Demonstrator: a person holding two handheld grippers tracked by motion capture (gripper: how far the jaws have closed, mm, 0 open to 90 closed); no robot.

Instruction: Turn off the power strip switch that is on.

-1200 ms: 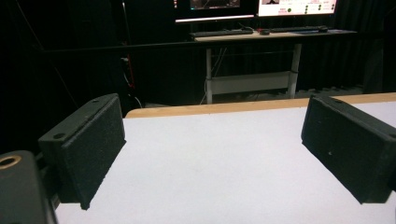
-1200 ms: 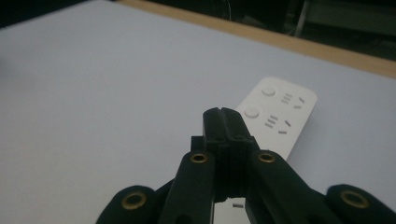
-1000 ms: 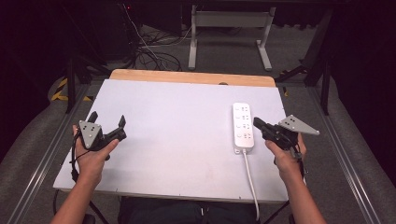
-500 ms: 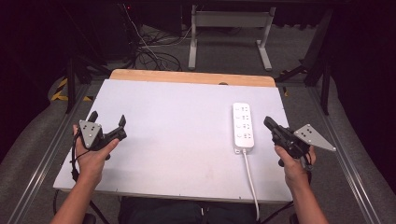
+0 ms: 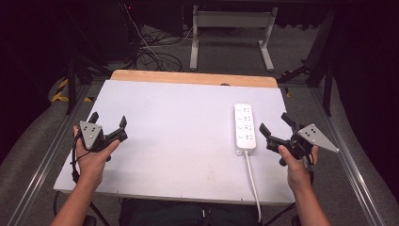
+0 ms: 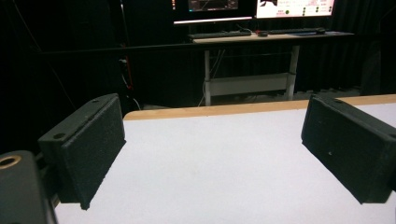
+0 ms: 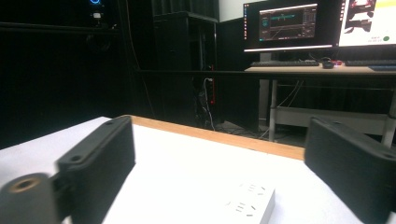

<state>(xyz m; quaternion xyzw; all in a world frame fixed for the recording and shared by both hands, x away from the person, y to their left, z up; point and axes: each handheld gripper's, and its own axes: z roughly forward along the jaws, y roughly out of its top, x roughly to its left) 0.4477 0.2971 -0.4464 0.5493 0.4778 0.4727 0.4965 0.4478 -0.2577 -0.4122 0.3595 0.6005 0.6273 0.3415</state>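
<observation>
High view: a person's two forearms come in from the bottom edge, one tool in each hand, over a white desk (image 5: 188,141) with a wooden strip along its far edge.
Power strip: a white power strip (image 5: 245,127) lies flat on the right half of the desk, long side running away from the person, its white cable (image 5: 251,181) trailing back over the near edge.
Right tool: the right tool (image 5: 275,126) sits just to the right of the power strip, near its cable end, apart from it; its jaws have just been opening and now stand wide, nothing between them.
Right gripper view: the two black jaws frame the desk top, and a corner of the power strip (image 7: 247,205) lies low between them, farther off and untouched.
Left tool: the left tool (image 5: 109,123) rests at the left edge of the desk, well apart from the power strip, jaws spread with bare desk between them.
Left gripper view: the left tool's pads (image 6: 93,149) stand far apart over plain white desk.
In the way: the stretch of desk between the right tool and the power strip is bare.
Around: beyond the desk stand a grey metal table frame (image 5: 230,33) and a tangle of floor cables (image 5: 155,52); lit monitors (image 7: 289,23) and a keyboard (image 6: 219,34) sit on a farther table.
Sides: metal rails (image 5: 357,165) run along both flanks of the desk.
</observation>
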